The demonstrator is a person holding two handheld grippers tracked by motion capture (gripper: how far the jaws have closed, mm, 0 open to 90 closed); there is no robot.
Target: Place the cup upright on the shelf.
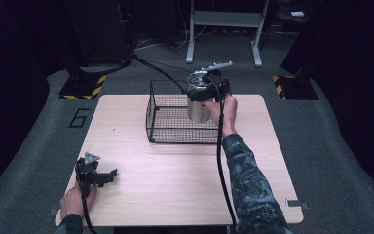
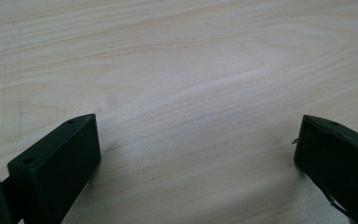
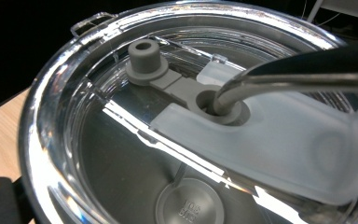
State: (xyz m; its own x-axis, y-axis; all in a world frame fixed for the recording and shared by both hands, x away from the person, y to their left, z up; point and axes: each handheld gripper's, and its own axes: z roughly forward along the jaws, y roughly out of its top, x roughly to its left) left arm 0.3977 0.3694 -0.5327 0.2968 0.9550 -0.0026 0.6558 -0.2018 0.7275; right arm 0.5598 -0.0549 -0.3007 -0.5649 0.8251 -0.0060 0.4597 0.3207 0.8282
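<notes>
Desk (image 1: 175,180): pale wood top, grey carpet around it, dark room behind.

Wire basket (image 1: 168,131): black mesh, open top, sits on the far-centre part of the desk.

Steel tumbler (image 1: 198,107): upright, held at the basket's far right corner, body partly inside the mesh walls; can't tell if its base touches the basket floor. Clear lid (image 3: 74,93) on top w/ grey rubber stopper tab (image 3: 144,58), and a metal straw (image 3: 279,77) goes through the lid hole. In right gripper view the lid rim sits right up against the camera, polished steel interior visible through it.

Right gripper (image 1: 214,90): at the tumbler's top edge, person's right hand (image 1: 226,109) behind it, camo-pattern sleeve, cable trailing back along the forearm. Jaws clamped on the tumbler near the rim, one black jaw corner visible at bottom left in right gripper view.

Left gripper (image 1: 97,175): rests on the near-left desk corner, well apart from the basket, left hand (image 1: 73,200) on it. Jaws spread wide, nothing between them, bare wood grain below in left gripper view (image 2: 196,154).
</notes>
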